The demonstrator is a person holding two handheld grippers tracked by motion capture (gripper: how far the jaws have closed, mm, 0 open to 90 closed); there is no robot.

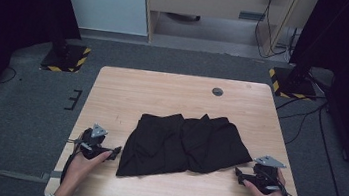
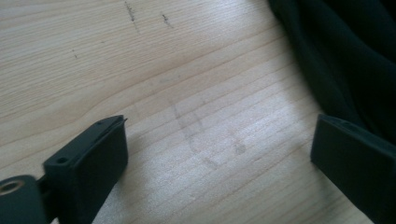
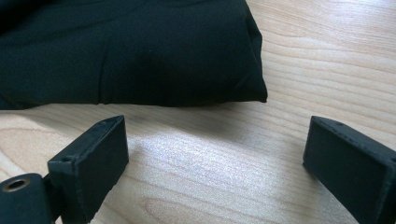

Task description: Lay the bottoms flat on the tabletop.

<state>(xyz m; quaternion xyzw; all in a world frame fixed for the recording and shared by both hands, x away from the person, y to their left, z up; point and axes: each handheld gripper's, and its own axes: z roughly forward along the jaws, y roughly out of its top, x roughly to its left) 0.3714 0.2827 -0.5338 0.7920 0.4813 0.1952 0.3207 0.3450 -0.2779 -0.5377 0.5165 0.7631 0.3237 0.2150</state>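
A person's forearms came in over the near edge of the table [image 1: 174,85], each hand wrapped around a black gripper and laid low on the wood, tips turned inward toward the cloth [image 1: 184,142]. Near the front left corner, the left gripper [image 1: 116,150] rested with its jaws wide apart and nothing between them, its tip just beside the cloth's near left corner; the left gripper view showed bare, faintly scuffed wood between the jaws and dark folds at the upper right. The cloth, black and matte, lay crumpled in soft ridges at the middle of the table, toward the near edge, roughly fan-shaped and wider at the front. Toward the front right corner, the right gripper [image 1: 237,172] also stood with jaws spread and empty, close to the cloth's right corner but apart from it. The tabletop was pale, straight-grained wood with rounded corners.
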